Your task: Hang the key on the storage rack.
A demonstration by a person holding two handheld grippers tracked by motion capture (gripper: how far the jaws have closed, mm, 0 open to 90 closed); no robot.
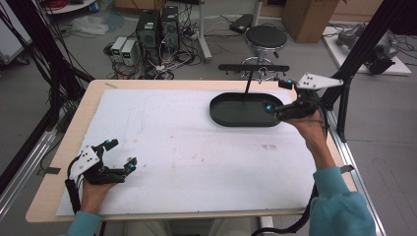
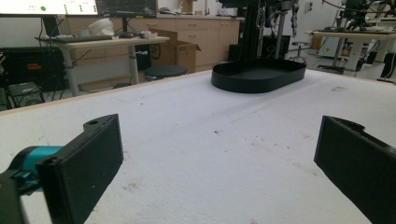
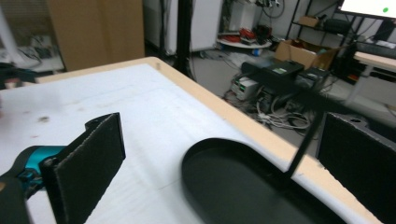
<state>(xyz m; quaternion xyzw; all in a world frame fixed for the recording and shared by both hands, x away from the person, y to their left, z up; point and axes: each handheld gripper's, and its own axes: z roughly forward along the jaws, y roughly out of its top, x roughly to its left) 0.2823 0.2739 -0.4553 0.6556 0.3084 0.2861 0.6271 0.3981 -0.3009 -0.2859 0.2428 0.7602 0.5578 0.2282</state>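
Right gripper (image 1: pixel 279 96) hovers over the black tray's (image 1: pixel 231 118) rim, jaws wide apart, holding nothing.

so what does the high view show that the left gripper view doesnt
High view alone: both hands with their tongs, the left tongs open low over the white sheet, the right tongs open at the near end of the black oval tray, plus the tray's thin upright post with its crossbar.
Left gripper view alone: the left tongs seen close from behind, and a desk with a monitor beyond the table.
Both: the white sheet, the black tray, a round stool.
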